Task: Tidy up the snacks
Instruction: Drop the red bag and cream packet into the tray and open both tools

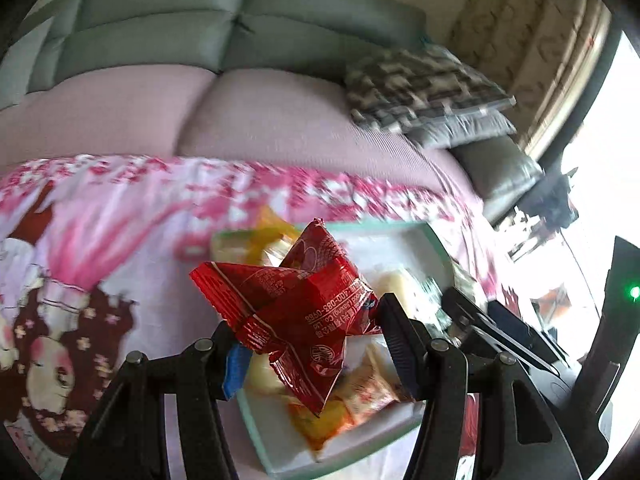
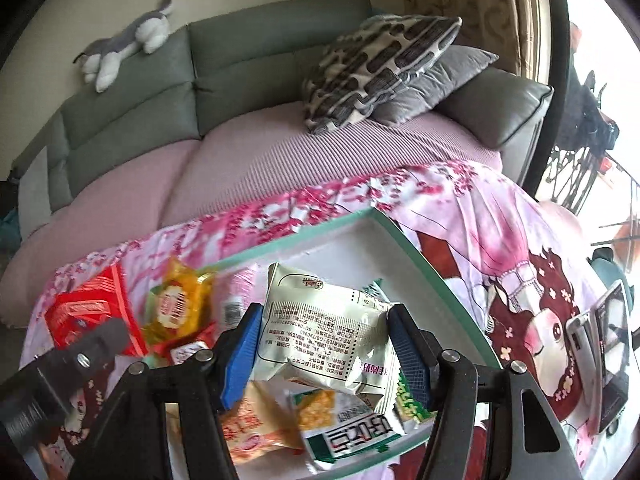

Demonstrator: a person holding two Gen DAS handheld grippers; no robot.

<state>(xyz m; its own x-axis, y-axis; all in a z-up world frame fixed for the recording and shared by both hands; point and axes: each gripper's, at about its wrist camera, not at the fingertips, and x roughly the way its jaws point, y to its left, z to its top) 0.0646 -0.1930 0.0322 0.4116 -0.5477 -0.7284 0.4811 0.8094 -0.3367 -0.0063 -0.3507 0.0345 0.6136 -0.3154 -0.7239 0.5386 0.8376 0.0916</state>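
Observation:
My left gripper [image 1: 310,330] is shut on a red snack packet [image 1: 298,304] and holds it above a white tray with a green rim [image 1: 256,432] that holds several snacks. My right gripper [image 2: 322,344] is shut on a white and grey snack packet [image 2: 326,332] over the same tray [image 2: 420,256]. Under it lie a green-white packet [image 2: 352,436] and a peach packet [image 2: 252,424]. In the right wrist view a yellow packet [image 2: 178,304] and a red packet [image 2: 92,312] lie on the pink cloth left of the tray.
The tray sits on a pink cartoon-print cloth [image 2: 500,240] over a table. Behind is a grey sofa [image 2: 240,60] with a mauve cover, patterned cushions [image 2: 372,68] and a plush toy [image 2: 124,44]. A phone on a stand [image 2: 604,352] is at the right.

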